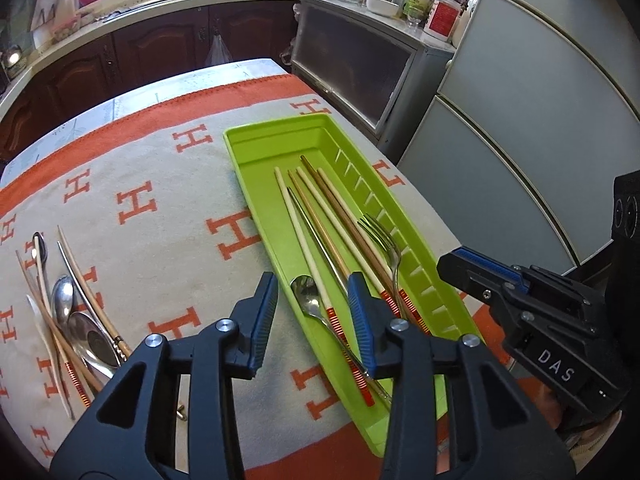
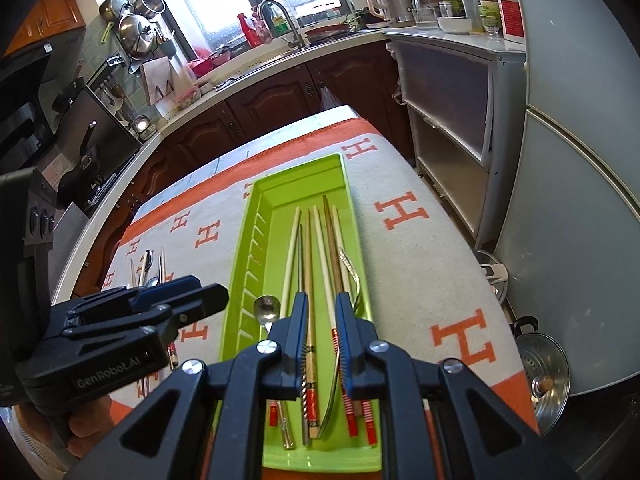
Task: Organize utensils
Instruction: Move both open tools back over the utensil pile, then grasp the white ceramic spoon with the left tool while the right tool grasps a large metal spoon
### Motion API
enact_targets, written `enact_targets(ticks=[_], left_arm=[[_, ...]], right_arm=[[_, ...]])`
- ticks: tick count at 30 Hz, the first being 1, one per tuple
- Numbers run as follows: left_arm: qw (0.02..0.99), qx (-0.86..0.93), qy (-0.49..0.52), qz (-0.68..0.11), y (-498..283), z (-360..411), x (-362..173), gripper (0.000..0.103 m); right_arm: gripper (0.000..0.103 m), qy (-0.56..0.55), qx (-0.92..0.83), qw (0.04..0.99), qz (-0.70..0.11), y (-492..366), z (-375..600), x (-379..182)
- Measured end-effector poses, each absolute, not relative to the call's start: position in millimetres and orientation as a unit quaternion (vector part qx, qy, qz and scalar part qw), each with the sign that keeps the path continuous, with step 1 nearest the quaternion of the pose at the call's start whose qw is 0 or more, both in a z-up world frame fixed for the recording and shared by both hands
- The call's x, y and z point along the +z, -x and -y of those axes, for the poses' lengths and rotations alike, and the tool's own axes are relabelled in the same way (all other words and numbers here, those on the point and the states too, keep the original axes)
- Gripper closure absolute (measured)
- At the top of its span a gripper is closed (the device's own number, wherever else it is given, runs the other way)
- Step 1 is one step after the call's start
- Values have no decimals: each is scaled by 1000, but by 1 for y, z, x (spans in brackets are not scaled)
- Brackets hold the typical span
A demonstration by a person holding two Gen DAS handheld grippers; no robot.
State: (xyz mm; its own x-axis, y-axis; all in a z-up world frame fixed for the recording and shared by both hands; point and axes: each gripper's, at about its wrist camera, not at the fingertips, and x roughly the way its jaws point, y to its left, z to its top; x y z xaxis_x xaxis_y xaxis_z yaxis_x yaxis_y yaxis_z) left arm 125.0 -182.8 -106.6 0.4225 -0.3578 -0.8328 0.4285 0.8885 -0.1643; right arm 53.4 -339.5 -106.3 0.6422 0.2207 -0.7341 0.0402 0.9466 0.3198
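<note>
A lime green tray point(image 1: 256, 152) lies on the orange-and-cream cloth and holds several chopsticks point(image 1: 316, 204), a fork point(image 1: 380, 232) and a spoon point(image 1: 306, 294). The tray also shows in the right wrist view point(image 2: 300, 178). My left gripper point(image 1: 314, 320) is open and empty over the tray's near end. My right gripper point(image 2: 322, 340) is open and empty, low over the chopsticks point(image 2: 332, 248) and the fork point(image 2: 352, 272). It shows at the right of the left wrist view point(image 1: 480, 268). A pile of loose spoons and chopsticks point(image 1: 68, 312) lies on the cloth at the left.
The table's right edge point(image 1: 440, 216) runs close to the tray, with a grey cabinet point(image 1: 352, 60) and a fridge point(image 1: 540, 100) beyond. A steel steamer pot point(image 2: 548, 376) sits on the floor at the right. Kitchen counter and sink point(image 2: 288, 44) lie behind.
</note>
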Motion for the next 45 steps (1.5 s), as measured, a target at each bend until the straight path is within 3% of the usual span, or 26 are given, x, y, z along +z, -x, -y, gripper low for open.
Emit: enact_targets(ticks=[15,32,45], left_arm=[[856,-166,3,-490,-72,101,-98,70],[867,-13,78,-492,-36,-83,-108,70],[874,-4,84,-478,-81,-94,-116,70]], right_arm=[[90,-131,91,885,-437,-36,294,-102],[89,-54,173,871,-457,-50,185,-95],[90,-40,213,857,-468,-101,131,-103]])
